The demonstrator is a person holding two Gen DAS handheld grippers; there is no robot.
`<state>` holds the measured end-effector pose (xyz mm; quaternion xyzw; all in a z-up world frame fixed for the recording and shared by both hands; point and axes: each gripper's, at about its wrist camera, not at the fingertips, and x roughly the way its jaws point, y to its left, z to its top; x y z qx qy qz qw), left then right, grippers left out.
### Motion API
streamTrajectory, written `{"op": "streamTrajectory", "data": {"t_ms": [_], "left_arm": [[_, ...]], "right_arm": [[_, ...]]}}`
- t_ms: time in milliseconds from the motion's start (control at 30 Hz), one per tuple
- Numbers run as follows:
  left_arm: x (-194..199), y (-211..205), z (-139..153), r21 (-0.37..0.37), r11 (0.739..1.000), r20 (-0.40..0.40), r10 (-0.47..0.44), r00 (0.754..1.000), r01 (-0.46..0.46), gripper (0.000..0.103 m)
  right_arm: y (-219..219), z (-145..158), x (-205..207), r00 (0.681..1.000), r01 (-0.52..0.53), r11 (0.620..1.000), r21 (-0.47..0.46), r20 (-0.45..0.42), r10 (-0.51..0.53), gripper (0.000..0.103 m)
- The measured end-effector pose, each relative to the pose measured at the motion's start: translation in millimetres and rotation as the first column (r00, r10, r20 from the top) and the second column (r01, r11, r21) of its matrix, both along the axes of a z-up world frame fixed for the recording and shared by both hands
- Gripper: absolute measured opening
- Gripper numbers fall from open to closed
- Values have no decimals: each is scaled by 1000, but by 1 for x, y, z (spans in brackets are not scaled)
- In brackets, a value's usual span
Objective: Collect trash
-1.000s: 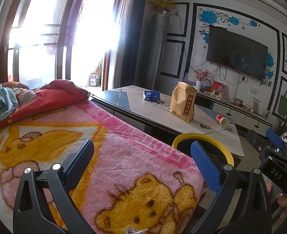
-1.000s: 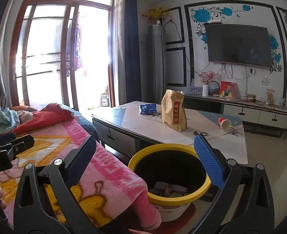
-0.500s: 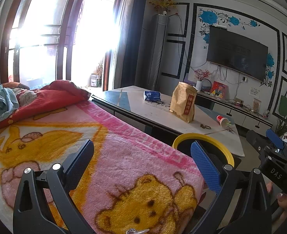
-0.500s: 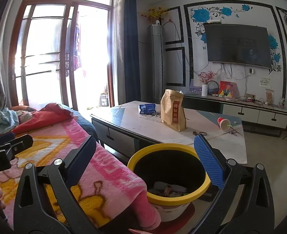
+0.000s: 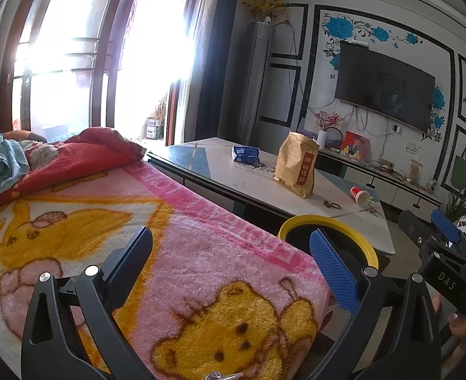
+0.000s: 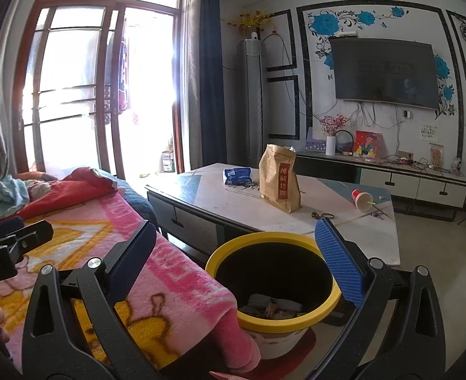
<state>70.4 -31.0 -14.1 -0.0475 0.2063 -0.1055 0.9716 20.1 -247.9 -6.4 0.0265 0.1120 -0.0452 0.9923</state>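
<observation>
A yellow-rimmed trash bin (image 6: 272, 312) stands on the floor beside the bed, with some scraps at its bottom; its rim (image 5: 328, 221) also shows in the left wrist view. On the low table (image 6: 233, 209) lie a brown paper bag (image 6: 279, 179), a blue wrapper (image 6: 237, 175) and a tipped red paper cup (image 6: 361, 199). The same bag (image 5: 296, 169), wrapper (image 5: 245, 154) and cup (image 5: 359, 195) appear in the left wrist view. My right gripper (image 6: 233, 256) is open above the bin, empty. My left gripper (image 5: 231, 261) is open over the pink blanket, empty.
A pink cartoon blanket (image 5: 138, 237) covers the bed, with a red quilt (image 5: 84, 155) and a blue cloth (image 5: 1, 164) behind. A TV (image 6: 383, 71) hangs above a cabinet (image 6: 407, 180). Small dark items (image 6: 321, 214) lie on the table near the bag. A person's fingers (image 5: 458, 326) hold the right tool.
The right wrist view has shifted slightly, with the bin a little lower in it. The left gripper has barely moved. Both grippers stay open and empty.
</observation>
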Motion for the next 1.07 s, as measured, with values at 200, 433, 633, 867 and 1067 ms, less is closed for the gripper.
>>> {"op": "streamTrajectory", "data": {"t_ms": [200, 433, 633, 867, 1067], "left_arm": [[2, 0, -1, -2, 1000, -4, 2, 1000, -2, 97], [4, 1, -3, 6, 1000, -22, 16, 1000, -16, 97], [3, 44, -11, -37, 991, -95, 125, 988, -129, 97], [-30, 207, -29, -13, 834, -216, 536, 816, -551, 97], [-75, 382, -60, 150, 504, -375, 825, 422, -851, 97]], "right_arm": [[0, 0, 0, 1000, 0, 1000, 0, 0, 0, 92], [1, 0, 0, 1000, -2, 1000, -1, 1, 2, 92], [28, 2, 14, 996, -87, 996, -5, -25, 87, 92], [179, 12, 61, 839, -521, 853, 38, -163, 520, 92], [377, -25, 67, 473, -809, 575, 118, -449, 758, 92]]}}
